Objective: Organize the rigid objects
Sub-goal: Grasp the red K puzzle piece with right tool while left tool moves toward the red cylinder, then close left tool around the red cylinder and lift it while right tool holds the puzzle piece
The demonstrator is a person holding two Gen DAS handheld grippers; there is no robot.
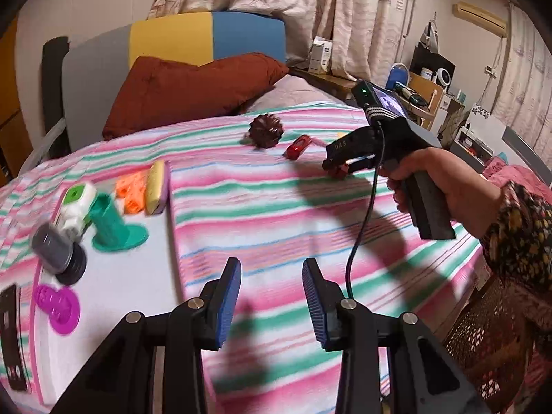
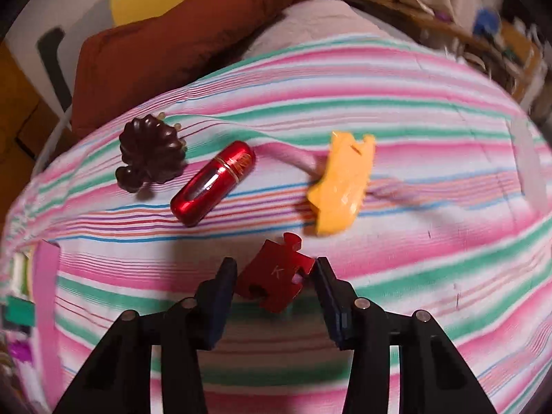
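My right gripper (image 2: 276, 269) is shut on a red puzzle piece (image 2: 276, 281) marked K, just above the striped bedspread; it also shows in the left wrist view (image 1: 336, 169). Beyond it lie a red metal capsule (image 2: 212, 183), a dark brown leaf-shaped clip (image 2: 150, 155) and an orange plastic piece (image 2: 339, 186). My left gripper (image 1: 272, 279) is open and empty over the bedspread, right of a white tray (image 1: 138, 276) with a pink rim. The tray holds a teal stand (image 1: 115, 224), a white and green toy (image 1: 77, 208), an orange block (image 1: 131, 195), a yellow bar (image 1: 155, 186), a grey cylinder (image 1: 57, 252) and a magenta disc (image 1: 58, 305).
A rust-red pillow (image 1: 193, 89) lies at the head of the bed. A brown lattice basket (image 1: 496, 341) stands off the bed's right side. A black phone-like slab (image 1: 12, 334) lies at the tray's left edge. Shelves and clutter fill the far right.
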